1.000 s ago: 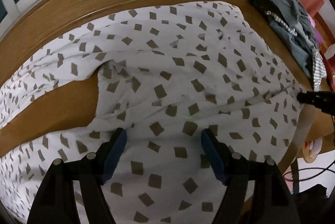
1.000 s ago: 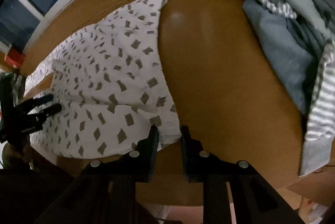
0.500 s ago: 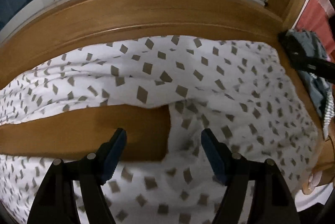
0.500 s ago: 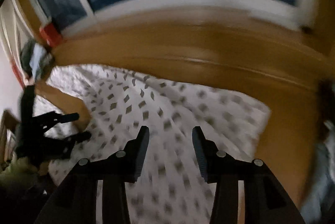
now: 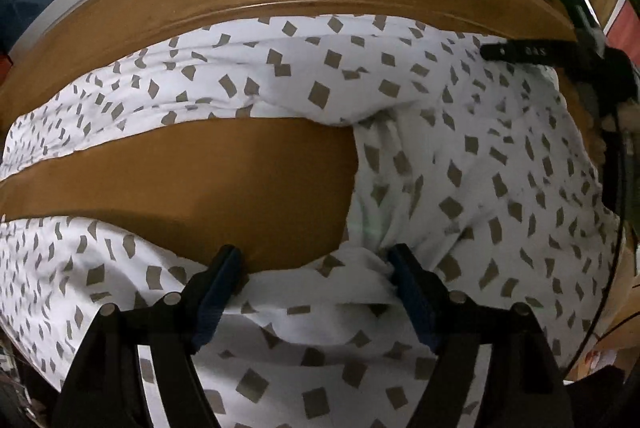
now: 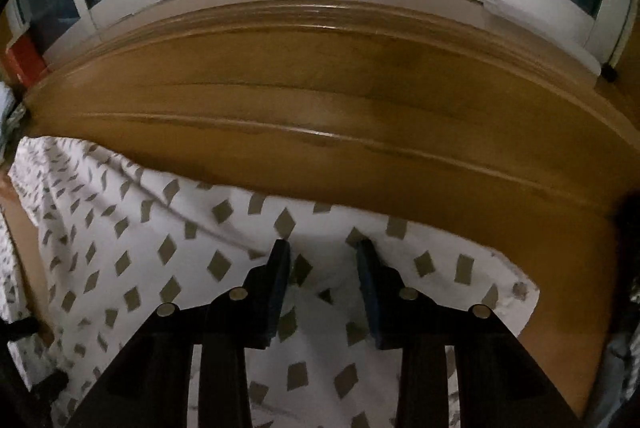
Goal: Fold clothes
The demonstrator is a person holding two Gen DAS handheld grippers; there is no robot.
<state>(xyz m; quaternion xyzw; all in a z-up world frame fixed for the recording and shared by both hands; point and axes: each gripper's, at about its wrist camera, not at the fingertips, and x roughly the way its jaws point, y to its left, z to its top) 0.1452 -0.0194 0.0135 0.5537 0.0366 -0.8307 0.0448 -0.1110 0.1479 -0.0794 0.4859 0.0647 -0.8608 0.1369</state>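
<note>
Two grippers, one garment, one wooden table.

Garment (image 5: 460,131): white cloth with grey-brown diamond print, apparently trousers, spread across table (image 5: 240,183). Two long portions run toward left of left wrist frame, bare wood between them; joined body fills right half of frame. In right wrist view, same cloth (image 6: 132,240) occupies lower left and centre, far edge just short of raised table lip.

Left gripper (image 5: 314,264): lower centre of its own frame, fingers spread wide, tips at edge of nearer cloth portion, a bunched fold lying between them. Contact likely; no pinch visible.

Right gripper (image 6: 323,248): lower centre of its frame, fingers parted, cloth beneath and between them, nothing pinched. Same tool seen from left wrist view at upper right (image 5: 520,52), reaching in over far side of garment.

Change against one second ago: right gripper then narrowed at garment's near corner at table edge, grey clothes pile at right of frame; now opened and relocated over upper portion, pile out of frame. Left gripper then over cloth body; now at inner edge of nearer portion, bare wood ahead.

Meaning for task, as judgement: both tools repositioned for fresh grasps, fold not yet begun. Probable next need: closing on both edges before bringing one portion over other.
</note>
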